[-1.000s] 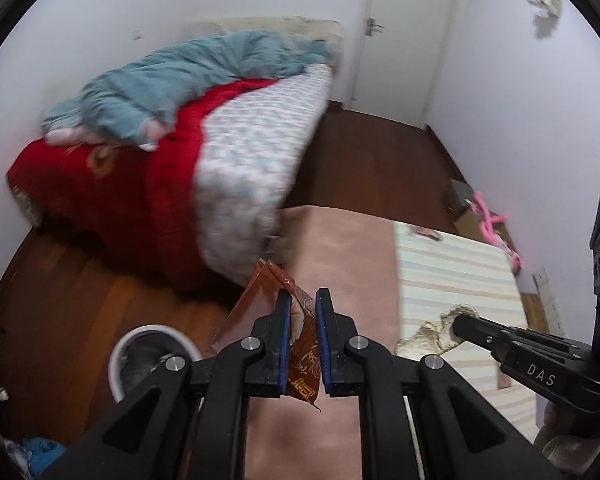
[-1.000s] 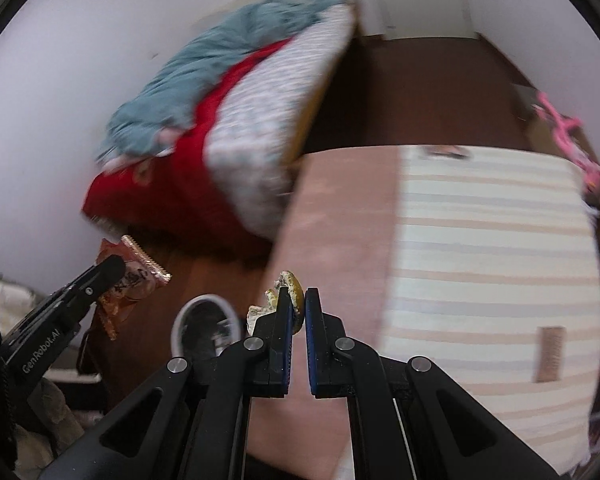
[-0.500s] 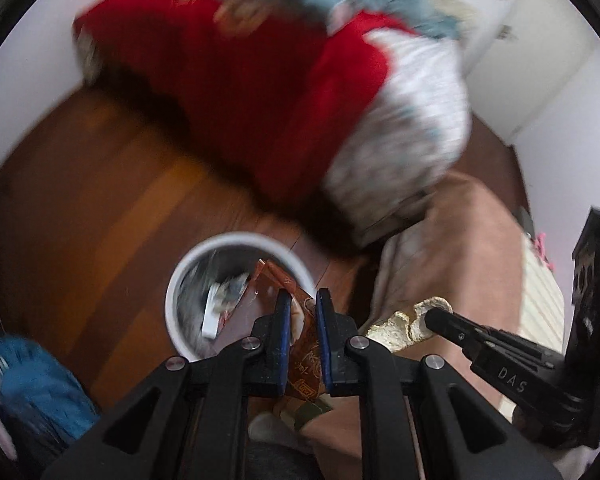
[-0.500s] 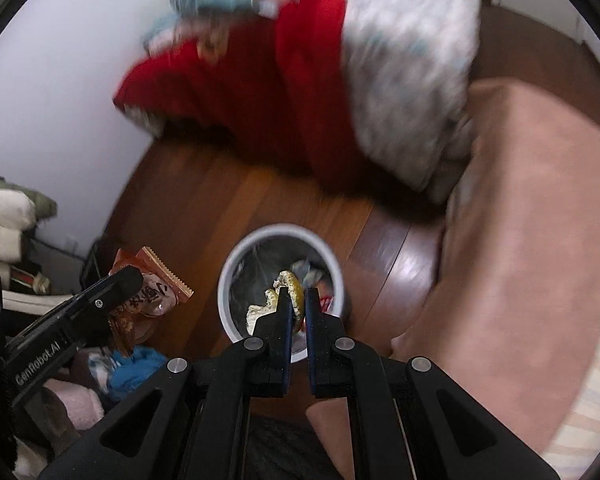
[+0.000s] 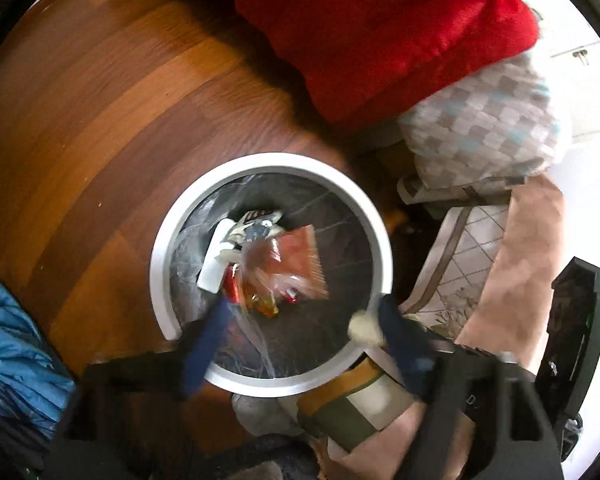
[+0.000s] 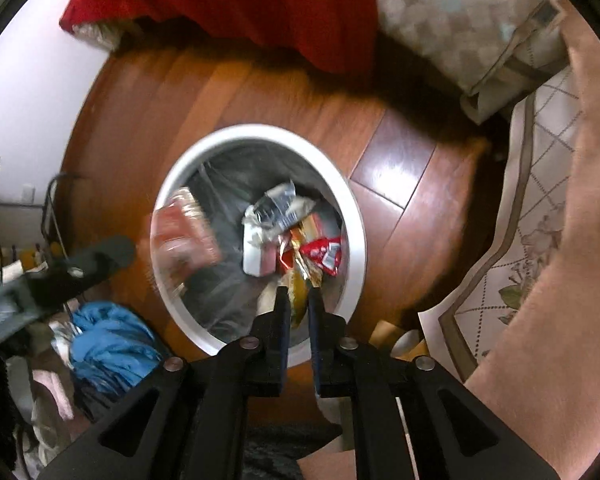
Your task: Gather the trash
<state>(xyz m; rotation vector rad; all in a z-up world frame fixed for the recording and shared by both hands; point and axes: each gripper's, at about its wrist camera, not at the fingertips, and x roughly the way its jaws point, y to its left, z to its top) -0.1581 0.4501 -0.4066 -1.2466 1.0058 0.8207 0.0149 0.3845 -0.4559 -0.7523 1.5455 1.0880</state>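
Both grippers are over the white bin (image 5: 168, 236), which sits mid-frame on the wood floor (image 5: 100, 120). The left gripper (image 5: 300, 320) has its jaws spread wide with nothing in them; the orange wrapper (image 5: 296, 260) is loose inside the bin, blurred. The right gripper (image 6: 298, 300) is nearly closed, pinching a yellowish scrap (image 6: 298, 296) over the bin's lower edge. Red blanket (image 5: 380, 20) up top.

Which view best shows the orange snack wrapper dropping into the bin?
The left wrist view: the orange snack wrapper sits mid-frame over the bin, face-on. In the right wrist view it is a blurred patch at the bin's left rim.
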